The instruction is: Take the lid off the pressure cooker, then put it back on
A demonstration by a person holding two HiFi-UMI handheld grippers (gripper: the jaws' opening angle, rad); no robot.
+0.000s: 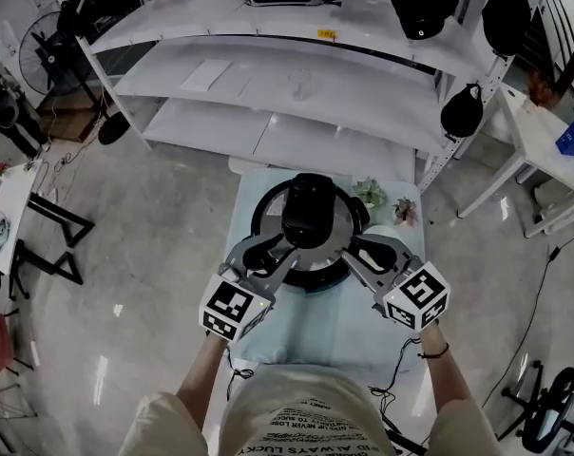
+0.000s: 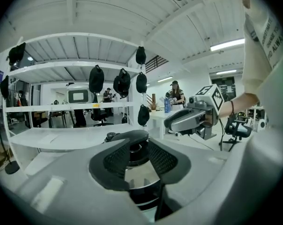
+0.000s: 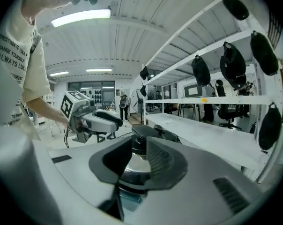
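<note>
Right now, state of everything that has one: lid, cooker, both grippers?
lid: down on the pressure cooker, not lifted clear.
left gripper: jaws closed on the lid at its side.
right gripper: jaws closed on the lid at the opposite side.

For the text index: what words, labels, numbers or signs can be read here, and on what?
"ALWAYS LUCK": on the pale printed T-shirt; its other lines are cut off or blurred.
Small yellow label on the white metal shelf: too small to read.
White cubes with black square markers: patterns only, no words.
Steel pressure cooker lid with black handle: no print visible.
</note>
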